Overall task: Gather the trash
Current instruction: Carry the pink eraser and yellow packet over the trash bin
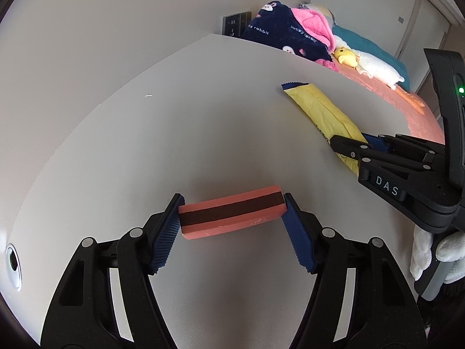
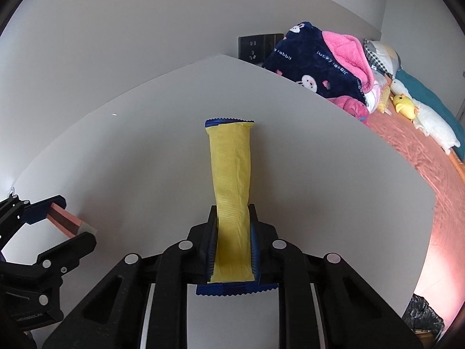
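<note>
both tongs loaded. left gripper (image 1: 232, 221) pinches the pink box (image 1: 231, 214) end to end, pads on its two short ends, box lying flat on the white table (image 1: 145, 145). right gripper (image 2: 234, 241) is pressed together on the yellow wrapper (image 2: 232, 171), near its lower end; the rest of the wrapper runs away from the jaws along the table, blue crimped seal at the far end.

handling guess: the box looks stiff and light with a smooth skin, so an end grip works but could pivot or slip if swung fast. holding across the long sides would be steadier. the wrapper is thin, soft and crinkly, already squeezed narrow where it's pinched. it will droop and flap when lifted, near weightless, nothing fragile.

around: table otherwise bare near the two items. the grippers are close to each other, right one just beside the left's working area, so lift straight up to avoid a knock. cable hole (image 1: 13, 263) at the table's left edge. bed alongside with a navy blanket (image 2: 314, 64) and a yellow duck toy (image 2: 404, 106). black bag (image 2: 425, 312) low at the right past the table edge, likely the trash bag; can't tell if it's open.
</note>
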Demonstrator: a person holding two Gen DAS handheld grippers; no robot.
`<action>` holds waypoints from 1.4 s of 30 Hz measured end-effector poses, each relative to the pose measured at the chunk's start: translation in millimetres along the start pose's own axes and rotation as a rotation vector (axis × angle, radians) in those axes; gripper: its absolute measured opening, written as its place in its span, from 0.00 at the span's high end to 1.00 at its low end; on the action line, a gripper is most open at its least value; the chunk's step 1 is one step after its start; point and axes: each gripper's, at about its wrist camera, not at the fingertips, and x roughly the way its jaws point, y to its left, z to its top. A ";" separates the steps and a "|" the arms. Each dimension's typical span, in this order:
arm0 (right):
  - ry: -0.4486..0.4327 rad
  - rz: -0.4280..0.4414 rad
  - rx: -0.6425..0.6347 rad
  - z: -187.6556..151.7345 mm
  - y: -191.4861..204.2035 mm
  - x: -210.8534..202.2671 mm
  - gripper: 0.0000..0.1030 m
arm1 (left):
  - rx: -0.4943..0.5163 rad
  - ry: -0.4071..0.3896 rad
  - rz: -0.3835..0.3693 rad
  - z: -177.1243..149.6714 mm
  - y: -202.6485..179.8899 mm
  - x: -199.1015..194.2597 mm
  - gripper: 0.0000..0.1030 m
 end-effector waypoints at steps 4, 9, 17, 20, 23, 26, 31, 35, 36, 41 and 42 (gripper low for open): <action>-0.015 0.028 0.023 -3.0 -0.6 -10.9 0.80 | 0.005 -0.004 -0.002 -0.1 -2.6 -4.1 0.36; -0.031 0.050 0.025 -3.6 -0.5 -28.5 0.80 | 0.008 -0.019 -0.008 1.8 -7.9 -13.0 0.36; -0.058 0.064 0.035 -13.2 -1.1 -58.0 0.80 | 0.024 -0.041 -0.028 4.2 -19.4 -28.5 0.36; -0.065 0.067 0.041 -18.5 -1.2 -68.4 0.80 | 0.034 -0.047 -0.036 3.0 -25.3 -34.1 0.36; -0.069 0.067 0.041 -24.1 -0.9 -77.6 0.80 | 0.042 -0.052 -0.043 1.5 -31.4 -40.0 0.36; -0.077 0.068 0.046 -31.6 -2.0 -88.1 0.80 | 0.051 -0.061 -0.051 0.2 -37.9 -46.9 0.36; -0.087 0.064 0.056 -45.8 -6.4 -104.7 0.80 | 0.060 -0.065 -0.069 -3.5 -48.7 -54.4 0.36; -0.092 0.058 0.070 -56.9 -11.5 -116.1 0.80 | 0.071 -0.063 -0.084 -9.0 -59.8 -58.1 0.36; -0.094 0.057 0.073 -59.8 -12.9 -118.9 0.80 | 0.075 -0.063 -0.088 -10.2 -63.1 -58.8 0.36; -0.106 0.049 0.098 -76.2 -22.7 -134.3 0.80 | 0.090 -0.061 -0.110 -15.4 -76.6 -63.7 0.36; -0.108 0.047 0.102 -79.5 -23.9 -137.2 0.80 | 0.096 -0.062 -0.113 -16.3 -79.9 -65.1 0.36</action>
